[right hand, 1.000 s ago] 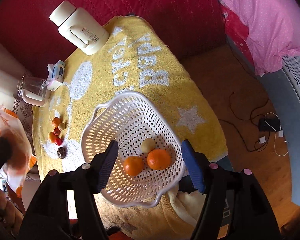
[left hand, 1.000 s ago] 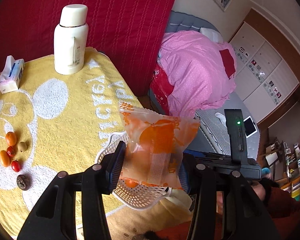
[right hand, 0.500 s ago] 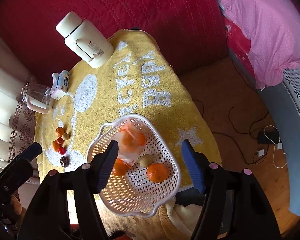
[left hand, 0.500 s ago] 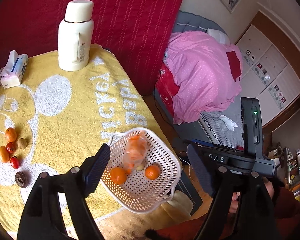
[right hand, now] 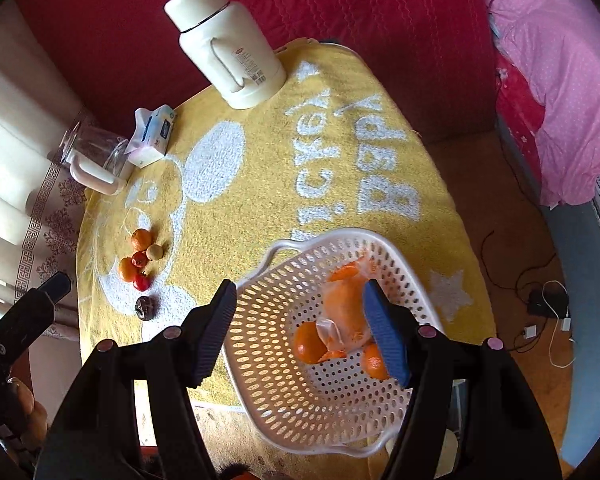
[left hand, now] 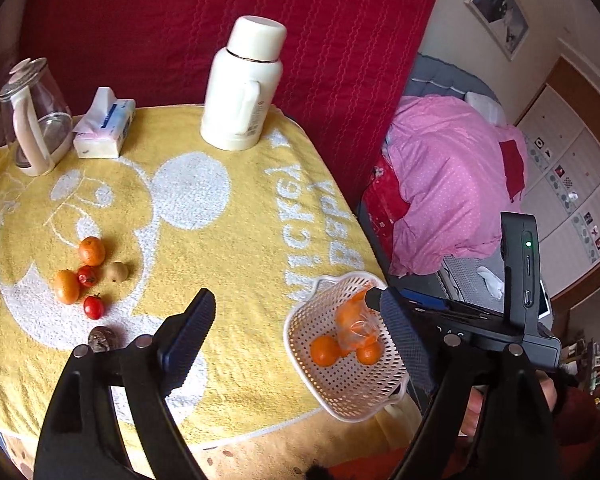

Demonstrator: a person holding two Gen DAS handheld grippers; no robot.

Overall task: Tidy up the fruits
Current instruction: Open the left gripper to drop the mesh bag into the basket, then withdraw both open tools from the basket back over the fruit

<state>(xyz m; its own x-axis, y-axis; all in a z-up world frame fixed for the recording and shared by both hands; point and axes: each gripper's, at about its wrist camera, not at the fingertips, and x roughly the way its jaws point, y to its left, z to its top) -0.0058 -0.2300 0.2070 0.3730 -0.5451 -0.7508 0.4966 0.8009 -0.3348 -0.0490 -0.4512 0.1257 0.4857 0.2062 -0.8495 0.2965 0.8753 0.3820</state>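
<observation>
Yellow towel [left hand: 228, 248], basket [right hand: 300, 408] of oranges [right hand: 309, 347]

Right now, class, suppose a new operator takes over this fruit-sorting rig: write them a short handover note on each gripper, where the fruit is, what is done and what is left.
Left gripper: open, empty, above the yellow towel-covered table.
Right gripper: open, empty, over the white perforated plastic basket.
Done: the basket holds two loose oranges and an orange-printed plastic fruit bag.
Left: on the towel's left side lie two small oranges, two red tomatoes, a tan round fruit and a dark brown round fruit. Move them into the basket.
</observation>
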